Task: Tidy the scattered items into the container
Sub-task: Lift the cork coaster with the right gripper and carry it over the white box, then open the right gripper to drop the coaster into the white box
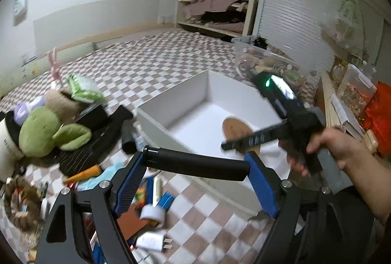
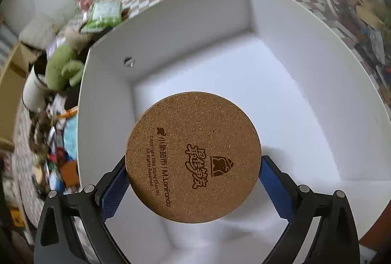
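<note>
My left gripper (image 1: 195, 162) is shut on a black foam cylinder (image 1: 195, 166), which lies crosswise with its ends against the blue pads (image 1: 129, 185), near the front left corner of the white box (image 1: 171, 95). My right gripper (image 2: 194, 160) is shut on a round cork coaster (image 2: 193, 141) printed with a logo, which hangs flat over the inside of the white box (image 2: 185, 26). In the left wrist view the coaster (image 1: 234, 129) shows above the box floor, under the gripper that a hand (image 1: 337, 144) holds.
Scattered items lie left of the box on the checkered cover: a green plush (image 1: 44, 132), a black cloth (image 1: 97, 139), a toy carrot (image 1: 83, 173), a white plug (image 1: 151, 242). A clear bin (image 1: 256, 61) full of things stands behind the box. Shelves line the right.
</note>
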Demonstrator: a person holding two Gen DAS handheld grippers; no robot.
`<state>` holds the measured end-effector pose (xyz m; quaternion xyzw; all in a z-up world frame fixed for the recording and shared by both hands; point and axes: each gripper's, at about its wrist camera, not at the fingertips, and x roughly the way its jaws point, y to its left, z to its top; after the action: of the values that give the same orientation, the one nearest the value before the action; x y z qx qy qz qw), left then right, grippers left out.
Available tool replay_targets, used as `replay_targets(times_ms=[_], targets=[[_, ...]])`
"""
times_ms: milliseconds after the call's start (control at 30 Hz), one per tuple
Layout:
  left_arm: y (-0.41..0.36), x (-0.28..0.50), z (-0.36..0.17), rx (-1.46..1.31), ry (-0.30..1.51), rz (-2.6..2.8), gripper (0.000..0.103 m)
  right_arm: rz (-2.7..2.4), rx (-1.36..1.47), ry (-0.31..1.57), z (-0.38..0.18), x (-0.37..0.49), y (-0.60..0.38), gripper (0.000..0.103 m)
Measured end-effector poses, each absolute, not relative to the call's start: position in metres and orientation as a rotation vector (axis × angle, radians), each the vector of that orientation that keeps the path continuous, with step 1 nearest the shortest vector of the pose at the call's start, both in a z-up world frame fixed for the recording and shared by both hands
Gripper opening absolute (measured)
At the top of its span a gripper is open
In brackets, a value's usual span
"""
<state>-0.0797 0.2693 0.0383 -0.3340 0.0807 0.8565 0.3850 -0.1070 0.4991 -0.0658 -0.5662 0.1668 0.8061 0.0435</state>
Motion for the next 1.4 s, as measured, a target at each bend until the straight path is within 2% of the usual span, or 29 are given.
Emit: replay_targets(times_ms=[267,567,767,933,1100,1400], targets=[[0.305,-0.105,0.034,-0.856,0.175,2.181,0.082,2.399,-1.924,0.457,-0.081,-0.093,0.498,0.099],[0.323,-0.121,0.013,-0.889,0.186,2.189,0.082,2.383,-1.965,0.315,-0.080,-0.085,0.490,0.099],[0.324,-0.129,0.004,-0.911,0.165,2.193,0.082,2.400,-1.948,0.315,-0.077,-0.085,0.494,0.101],[0.329,-0.132,-0.001,-0.922,0.166,2.187,0.082,2.438,-1.911,0.280,-0.068,-0.085,0.494,0.103],[0.343,-0.129,-0.006,-0.927,0.199,2.139,0.082,2.430,-1.729,0.213,-0.045,-0.075,0.509,0.103],[0.382,-0.109,-0.028,-0.984,0.380,1.935,0.082,2.360,-1.527,0.267,-0.029,-0.072,0.545,0.103]])
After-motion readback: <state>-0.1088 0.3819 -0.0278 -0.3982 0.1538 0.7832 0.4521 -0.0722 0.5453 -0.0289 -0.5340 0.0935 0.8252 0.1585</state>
